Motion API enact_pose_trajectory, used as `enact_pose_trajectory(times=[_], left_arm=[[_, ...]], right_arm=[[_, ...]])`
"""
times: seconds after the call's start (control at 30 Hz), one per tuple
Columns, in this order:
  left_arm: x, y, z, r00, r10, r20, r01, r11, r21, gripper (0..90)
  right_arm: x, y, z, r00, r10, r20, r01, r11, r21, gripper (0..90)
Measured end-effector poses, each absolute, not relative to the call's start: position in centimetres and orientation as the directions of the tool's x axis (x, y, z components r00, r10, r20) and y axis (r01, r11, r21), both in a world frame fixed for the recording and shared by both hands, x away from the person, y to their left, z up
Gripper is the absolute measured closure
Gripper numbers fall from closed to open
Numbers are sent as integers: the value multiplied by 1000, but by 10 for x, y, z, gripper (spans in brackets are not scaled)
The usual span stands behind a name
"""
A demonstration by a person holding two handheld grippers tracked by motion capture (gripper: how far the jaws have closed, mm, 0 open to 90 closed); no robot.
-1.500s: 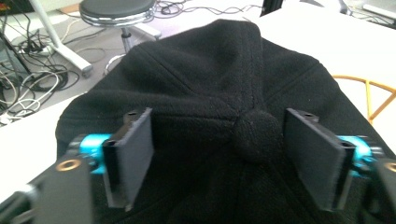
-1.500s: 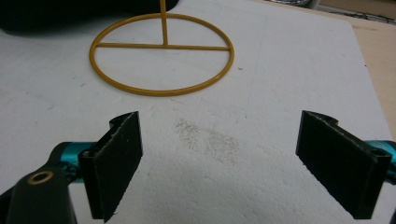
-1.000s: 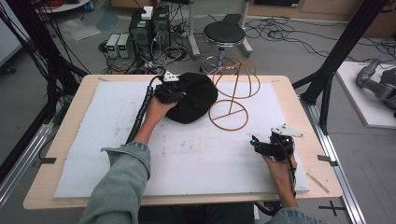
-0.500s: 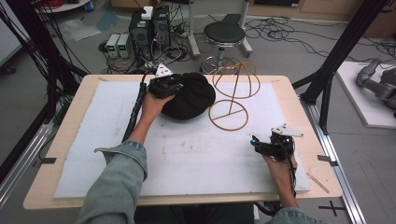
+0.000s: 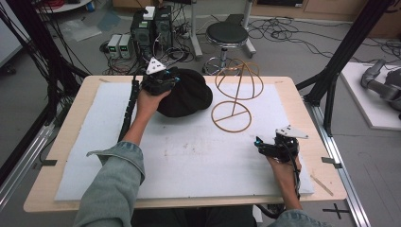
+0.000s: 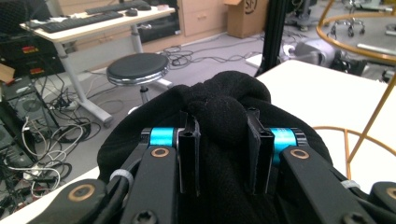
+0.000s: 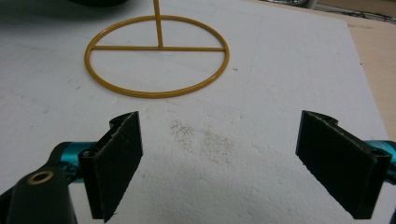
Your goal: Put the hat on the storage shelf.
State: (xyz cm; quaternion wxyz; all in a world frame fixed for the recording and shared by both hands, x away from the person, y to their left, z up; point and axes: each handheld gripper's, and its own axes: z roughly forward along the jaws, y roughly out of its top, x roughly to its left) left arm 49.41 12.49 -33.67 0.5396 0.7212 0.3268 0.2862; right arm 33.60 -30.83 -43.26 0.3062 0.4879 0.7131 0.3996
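Observation:
A black knitted hat [image 5: 184, 97] lies at the back of the white foam mat [image 5: 189, 156], left of a gold wire hat stand [image 5: 234, 97]. My left gripper [image 5: 166, 81] is at the hat's back left edge. In the left gripper view it [image 6: 219, 144] is shut on a bunched fold of the hat [image 6: 219, 107]. My right gripper [image 5: 262, 146] rests near the mat's front right, open, with nothing between its jaws. In the right gripper view it [image 7: 219, 163] faces the stand's round base ring [image 7: 156, 56].
The wooden table's edge [image 5: 331, 170] frames the mat. Behind the table stand a black stool [image 5: 228, 34], computer boxes [image 5: 151, 26] and loose cables on the floor. Black frame posts [image 5: 340, 61] rise at the right and left.
My left gripper has moved towards the table's back with the hat's edge in it, and the hat has bunched up. The right gripper has stayed still.

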Motion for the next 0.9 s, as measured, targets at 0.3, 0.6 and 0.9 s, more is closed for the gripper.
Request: enact_pose_trajectory(times=[0.3,0.6,0.9], left_arm=[[486,144,-314,585,810,39,128,-139,982,715],[475,149,-282,571,818,63,63,-120,991,715],[466,153,-258,551,831,70,4,-87,996,715]], right_arm=[[337,-308,-433,-339,940,-49,446,206,871,145],[337,-308,-433,-338,940,-49,448,207,870,145],[337,-309,-433,-335,941,-49,447,204,871,145]])
